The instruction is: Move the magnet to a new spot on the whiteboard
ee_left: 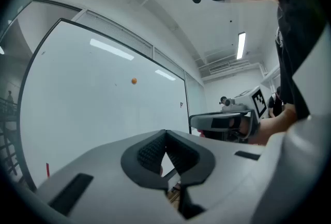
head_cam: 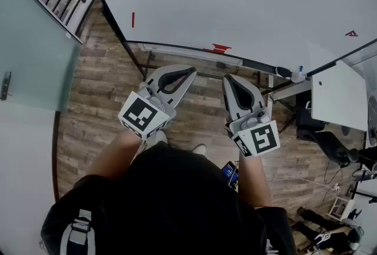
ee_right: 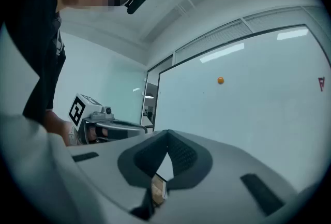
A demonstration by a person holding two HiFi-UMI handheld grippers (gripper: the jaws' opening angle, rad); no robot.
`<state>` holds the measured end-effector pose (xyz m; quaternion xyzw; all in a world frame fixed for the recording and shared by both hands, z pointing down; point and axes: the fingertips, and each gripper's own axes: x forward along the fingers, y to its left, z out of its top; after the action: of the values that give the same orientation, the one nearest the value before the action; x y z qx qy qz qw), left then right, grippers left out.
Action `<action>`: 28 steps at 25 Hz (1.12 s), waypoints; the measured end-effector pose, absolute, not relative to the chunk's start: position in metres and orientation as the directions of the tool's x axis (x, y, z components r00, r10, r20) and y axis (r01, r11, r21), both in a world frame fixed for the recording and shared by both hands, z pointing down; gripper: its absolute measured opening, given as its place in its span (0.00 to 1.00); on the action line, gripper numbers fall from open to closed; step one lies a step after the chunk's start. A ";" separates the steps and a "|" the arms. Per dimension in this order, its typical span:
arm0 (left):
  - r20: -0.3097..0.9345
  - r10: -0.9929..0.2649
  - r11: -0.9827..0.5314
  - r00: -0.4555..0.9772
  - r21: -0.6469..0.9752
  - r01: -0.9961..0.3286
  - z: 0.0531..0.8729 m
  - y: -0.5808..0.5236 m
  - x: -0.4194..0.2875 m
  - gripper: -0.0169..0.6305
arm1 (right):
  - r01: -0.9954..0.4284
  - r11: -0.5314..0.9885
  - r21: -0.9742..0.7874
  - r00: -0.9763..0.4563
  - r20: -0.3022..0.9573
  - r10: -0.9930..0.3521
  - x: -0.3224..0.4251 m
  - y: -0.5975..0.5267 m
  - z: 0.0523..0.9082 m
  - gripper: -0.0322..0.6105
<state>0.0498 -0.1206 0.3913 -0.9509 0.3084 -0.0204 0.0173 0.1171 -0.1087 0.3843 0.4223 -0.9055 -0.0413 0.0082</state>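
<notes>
A small round orange magnet (ee_left: 134, 81) sticks high on the whiteboard (ee_left: 93, 114); in the right gripper view the magnet (ee_right: 221, 80) shows on the same board (ee_right: 248, 114). It is outside the head view, where only the board's lower part (head_cam: 247, 0) appears. Both grippers are held low in front of the board, well below the magnet. My left gripper (ee_left: 165, 134) is shut with nothing in it, tips touching; it shows too as the left gripper (head_cam: 191, 70). My right gripper (ee_right: 167, 133) is shut and empty, seen from above as the right gripper (head_cam: 226, 78).
A red mark (head_cam: 133, 19) and a red eraser-like piece (head_cam: 219, 47) lie along the board's lower edge. A frosted glass door (head_cam: 32, 65) stands left. A white desk (head_cam: 339, 98) and cables sit right on the wooden floor (head_cam: 94, 124).
</notes>
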 end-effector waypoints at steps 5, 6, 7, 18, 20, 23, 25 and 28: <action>0.024 -0.582 -0.813 0.813 -0.050 -0.581 0.390 -0.120 0.050 0.03 | -0.763 0.641 0.081 -0.645 -0.017 -0.764 0.116 -0.107 0.385 0.04; 0.024 -0.583 -0.812 0.812 -0.052 -0.581 0.390 -0.118 0.050 0.03 | -0.764 0.640 0.078 -0.643 -0.018 -0.766 0.116 -0.106 0.385 0.04; 0.024 -0.583 -0.812 0.812 -0.053 -0.582 0.389 -0.118 0.050 0.03 | -0.766 0.638 0.077 -0.641 -0.018 -0.767 0.117 -0.106 0.385 0.04; 0.031 -0.582 -0.813 0.813 -0.047 -0.580 0.384 -0.126 0.057 0.03 | -0.780 0.618 0.101 -0.620 0.013 -0.785 0.129 -0.123 0.383 0.04; 0.032 -0.584 -0.811 0.811 -0.045 -0.583 0.383 -0.130 0.057 0.03 | -0.785 0.610 0.103 -0.613 0.009 -0.790 0.130 -0.130 0.383 0.05; 0.033 -0.587 -0.809 0.809 -0.054 -0.585 0.383 -0.135 0.059 0.03 | -0.785 0.608 0.119 -0.612 0.011 -0.791 0.130 -0.140 0.382 0.06; 0.035 -0.591 -0.806 0.806 -0.067 -0.588 0.383 -0.140 0.061 0.03 | -0.777 0.612 0.146 -0.617 0.015 -0.787 0.130 -0.151 0.378 0.09; 0.034 -0.596 -0.802 0.803 -0.073 -0.592 0.380 -0.150 0.063 0.03 | -0.783 0.589 0.202 -0.601 -0.002 -0.799 0.132 -0.172 0.363 0.13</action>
<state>0.0629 -0.1497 0.3804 -0.9489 0.3130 -0.0277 0.0294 0.1318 -0.1724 0.3625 0.4441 -0.8902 -0.0913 0.0447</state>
